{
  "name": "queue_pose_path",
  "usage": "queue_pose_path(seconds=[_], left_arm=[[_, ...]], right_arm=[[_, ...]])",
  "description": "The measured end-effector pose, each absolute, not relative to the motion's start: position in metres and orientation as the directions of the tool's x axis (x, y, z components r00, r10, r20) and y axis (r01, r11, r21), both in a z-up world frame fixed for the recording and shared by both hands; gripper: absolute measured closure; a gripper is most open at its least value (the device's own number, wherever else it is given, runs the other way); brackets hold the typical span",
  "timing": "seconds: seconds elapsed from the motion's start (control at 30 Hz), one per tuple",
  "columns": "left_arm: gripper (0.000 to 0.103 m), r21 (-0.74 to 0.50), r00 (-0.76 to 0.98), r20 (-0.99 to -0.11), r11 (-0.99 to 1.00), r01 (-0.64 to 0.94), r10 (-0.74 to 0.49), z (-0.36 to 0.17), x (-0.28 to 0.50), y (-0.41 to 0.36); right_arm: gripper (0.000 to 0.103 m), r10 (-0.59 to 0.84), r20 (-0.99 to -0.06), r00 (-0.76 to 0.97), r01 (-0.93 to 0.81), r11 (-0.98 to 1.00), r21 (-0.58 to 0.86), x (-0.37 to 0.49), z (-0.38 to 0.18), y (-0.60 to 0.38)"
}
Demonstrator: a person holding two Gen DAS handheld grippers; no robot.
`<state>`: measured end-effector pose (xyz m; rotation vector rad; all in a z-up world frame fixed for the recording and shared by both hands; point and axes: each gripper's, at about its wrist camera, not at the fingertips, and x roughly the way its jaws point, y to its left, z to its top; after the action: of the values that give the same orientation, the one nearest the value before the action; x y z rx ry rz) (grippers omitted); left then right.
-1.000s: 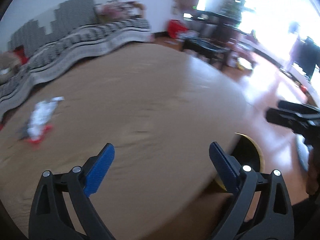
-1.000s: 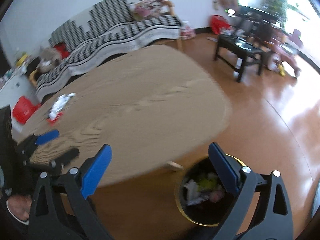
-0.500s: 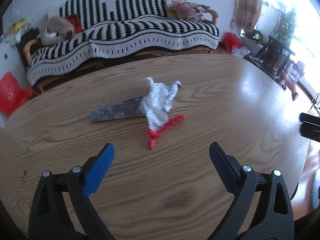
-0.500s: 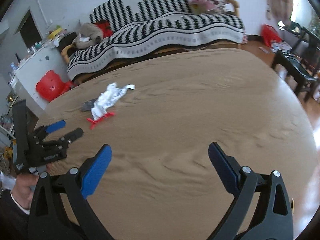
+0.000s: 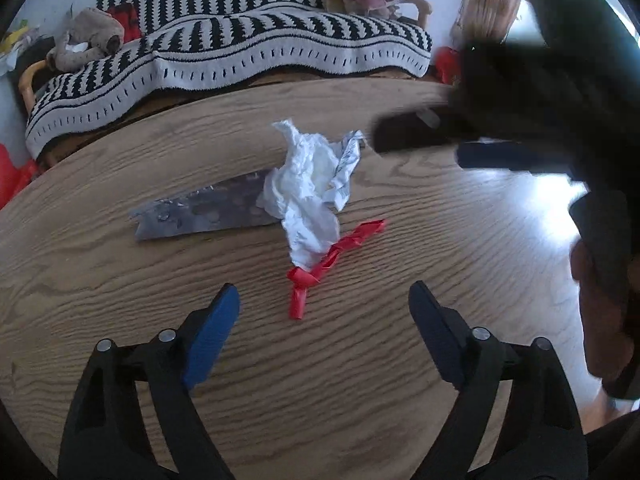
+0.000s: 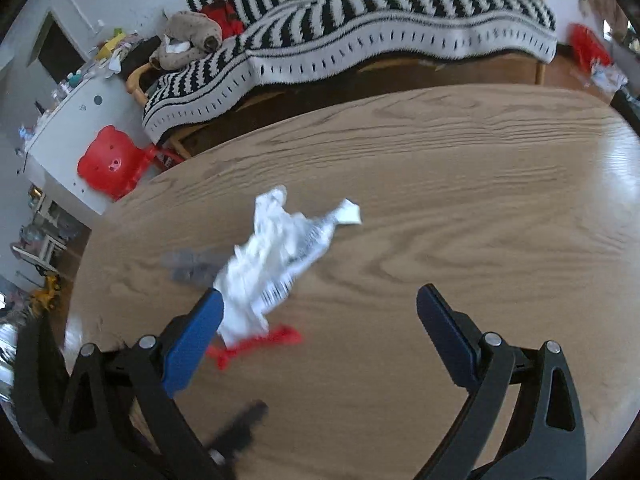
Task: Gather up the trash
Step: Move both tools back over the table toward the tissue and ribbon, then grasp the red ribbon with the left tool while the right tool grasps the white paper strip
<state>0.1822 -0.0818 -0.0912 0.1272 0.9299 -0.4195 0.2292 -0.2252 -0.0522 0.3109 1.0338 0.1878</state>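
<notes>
On the wooden table [image 5: 120, 300] lies a crumpled white paper [image 5: 308, 192] over a twisted red strip [image 5: 332, 260], with a grey foil strip [image 5: 204, 212] to its left. My left gripper [image 5: 322, 292] hovers just short of the red strip's near end; its jaws are closing and the pads touch nothing. My right gripper [image 6: 320, 294] is open above the table, with the white paper [image 6: 276, 256] and red strip [image 6: 256, 344] by its left pad. One of its fingers [image 5: 412, 136] reaches in, blurred, beside the paper in the left wrist view.
A black-and-white striped sofa [image 5: 240, 48] runs behind the table, with a plush toy [image 6: 188, 36] on it. A red stool [image 6: 108, 164] and a white cabinet [image 6: 80, 120] stand to the left. The table's far edge curves close behind the trash.
Both grippers swung from the bin side of the table to the trash pile. The left jaws have narrowed. The right gripper now hangs over the pile and shows in the left view.
</notes>
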Motion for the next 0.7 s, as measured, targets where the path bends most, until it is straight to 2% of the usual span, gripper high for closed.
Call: queue_pose_path(seconds=[0.07,0.13,0.2,0.23,0.27,0.3,0.33,0.4,0.7], left_arm=[[0.032,-0.062,0.532,-0.8,0.92,0.386,-0.277,-0.095,0.187,-0.079],[0.043,-0.06,0.537,-0.798,0.922,0.381,-0.274,-0.095,0.189,-0.079],[0.06,-0.071,0.536,-0.797,0.924,0.376,-0.279,-0.094,0.19,-0.077],[0.065,-0.071,0.535,-0.797,0.924,0.375,-0.279,-0.093,0.19,-0.077],[0.075,-0.071,0.533,-0.798,0.923,0.378,-0.28,-0.093,0.19,-0.077],[0.084,-0.074,0.529,-0.8,0.921,0.382,-0.284,-0.093,0.19,-0.077],[0.088,-0.081,0.521,-0.803,0.918,0.387,-0.29,-0.093,0.189,-0.077],[0.09,-0.085,0.511,-0.806,0.913,0.399,-0.299,-0.093,0.187,-0.078],[0.09,-0.071,0.523,-0.78,0.88,0.47,-0.343,-0.068,0.161,-0.085]], right_arm=[[0.017,0.281,-0.825,0.49,0.01,0.945,0.327,0.242,-0.056,-0.223],[0.033,0.266,-0.846,0.462,0.025,0.95,0.312,0.256,-0.065,-0.217],[0.043,0.266,-0.859,0.437,0.045,0.948,0.316,0.264,-0.073,-0.216],[0.048,0.265,-0.864,0.428,0.051,0.947,0.316,0.268,-0.077,-0.215],[0.05,0.265,-0.866,0.425,0.054,0.947,0.316,0.27,-0.08,-0.213],[0.059,0.255,-0.864,0.434,0.053,0.95,0.307,0.271,-0.08,-0.211],[0.075,0.259,-0.864,0.432,0.053,0.949,0.312,0.272,-0.08,-0.21],[0.085,0.279,-0.858,0.431,0.052,0.942,0.332,0.269,-0.082,-0.21],[0.087,0.304,-0.809,0.503,0.041,0.927,0.373,0.217,-0.062,-0.237]])
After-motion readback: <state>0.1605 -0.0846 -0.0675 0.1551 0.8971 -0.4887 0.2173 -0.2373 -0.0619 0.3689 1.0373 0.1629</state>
